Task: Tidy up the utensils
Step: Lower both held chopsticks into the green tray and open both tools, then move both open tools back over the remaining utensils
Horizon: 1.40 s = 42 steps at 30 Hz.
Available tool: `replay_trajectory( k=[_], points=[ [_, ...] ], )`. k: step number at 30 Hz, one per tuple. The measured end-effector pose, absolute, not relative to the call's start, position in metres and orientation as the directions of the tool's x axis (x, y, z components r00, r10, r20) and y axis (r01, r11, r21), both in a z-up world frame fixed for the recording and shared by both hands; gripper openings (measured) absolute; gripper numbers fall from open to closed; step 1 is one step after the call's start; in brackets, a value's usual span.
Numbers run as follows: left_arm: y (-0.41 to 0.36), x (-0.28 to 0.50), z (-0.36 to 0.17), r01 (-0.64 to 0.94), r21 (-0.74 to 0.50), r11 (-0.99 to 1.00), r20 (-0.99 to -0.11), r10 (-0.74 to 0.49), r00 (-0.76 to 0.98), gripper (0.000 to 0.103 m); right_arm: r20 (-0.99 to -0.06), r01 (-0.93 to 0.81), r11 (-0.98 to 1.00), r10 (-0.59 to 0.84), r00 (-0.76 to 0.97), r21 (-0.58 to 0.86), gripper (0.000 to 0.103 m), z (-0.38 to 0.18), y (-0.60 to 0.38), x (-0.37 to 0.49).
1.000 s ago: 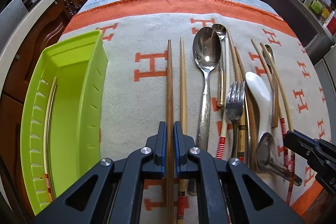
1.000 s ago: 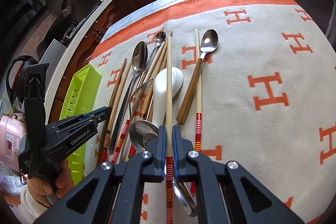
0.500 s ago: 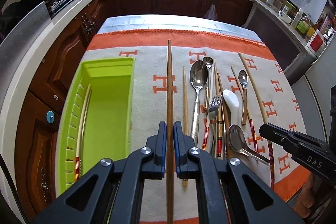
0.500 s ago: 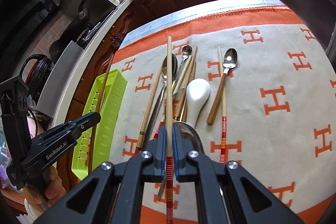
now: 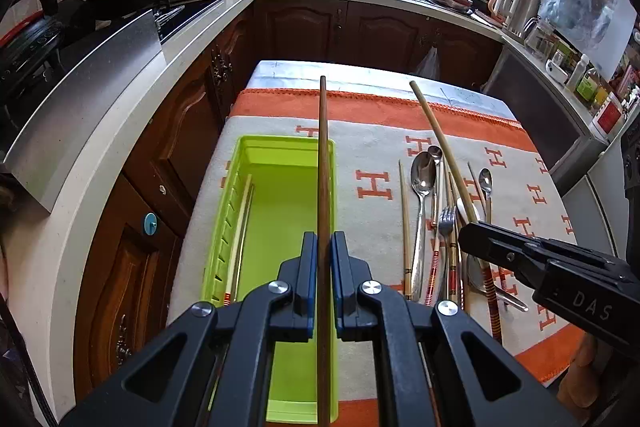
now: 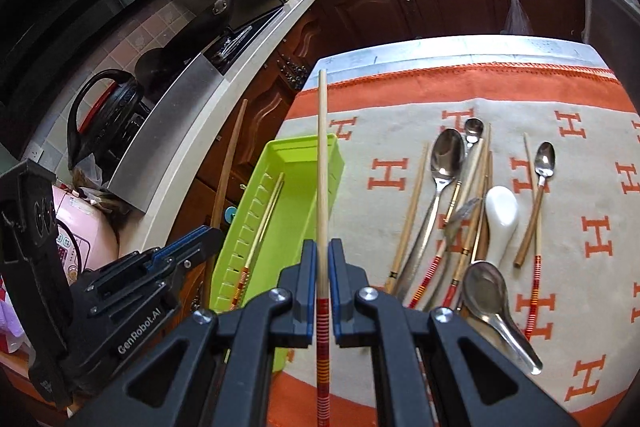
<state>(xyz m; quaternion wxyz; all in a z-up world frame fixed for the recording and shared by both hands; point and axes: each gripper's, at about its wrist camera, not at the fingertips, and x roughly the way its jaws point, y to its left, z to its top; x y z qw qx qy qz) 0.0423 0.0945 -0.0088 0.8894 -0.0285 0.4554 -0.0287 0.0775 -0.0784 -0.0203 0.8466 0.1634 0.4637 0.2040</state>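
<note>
My left gripper (image 5: 323, 239) is shut on a dark brown chopstick (image 5: 323, 167), held in the air above the right wall of the lime green tray (image 5: 288, 211). A pale pair of chopsticks with red bands (image 5: 240, 227) lies along the tray's left wall. My right gripper (image 6: 323, 247) is shut on a pale chopstick with a red banded end (image 6: 322, 167), lifted over the tray's near right part (image 6: 292, 227). Spoons, a fork (image 5: 446, 221), a white ceramic spoon (image 6: 502, 215) and several chopsticks lie on the cloth to the right.
The orange and beige cloth with H marks (image 5: 372, 183) covers the table; its left edge drops beside the tray toward brown cabinets (image 5: 168, 155). A pink cooker (image 6: 80, 235) sits low at the left. Each gripper shows in the other's view, close together.
Both grippers have risen off the cloth, each carrying its chopstick, and shifted left toward the green tray. The utensils left on the cloth have not moved.
</note>
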Motion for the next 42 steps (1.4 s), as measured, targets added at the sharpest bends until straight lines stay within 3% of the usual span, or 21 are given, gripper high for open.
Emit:
replay_trajectory(
  k=[11, 21, 31, 42],
  points=[
    [0.134, 0.053, -0.043, -0.030, -0.075, 0.997, -0.838, -0.046, 0.543, 0.004, -0.732, -0.160, 0.834, 0.542, 0.413, 0.528, 0.006, -0.045, -0.019, 0.104],
    [0.151, 0.065, -0.083, -0.046, -0.130, 0.990, -0.880, -0.093, 0.466, 0.005, -0.758, -0.089, 0.829, 0.543, 0.362, 0.552, 0.006, -0.074, -0.007, 0.121],
    [0.153, 0.067, -0.084, -0.065, -0.109, 0.992, -0.880, -0.066, 0.470, 0.005, -0.764, -0.054, 0.822, 0.549, 0.340, 0.567, 0.007, -0.084, 0.001, 0.127],
    [0.155, 0.059, -0.073, -0.082, -0.032, 0.996, -0.872, 0.012, 0.489, 0.028, -0.796, -0.103, 0.863, 0.497, 0.346, 0.494, 0.007, -0.082, 0.000, 0.117]
  ],
)
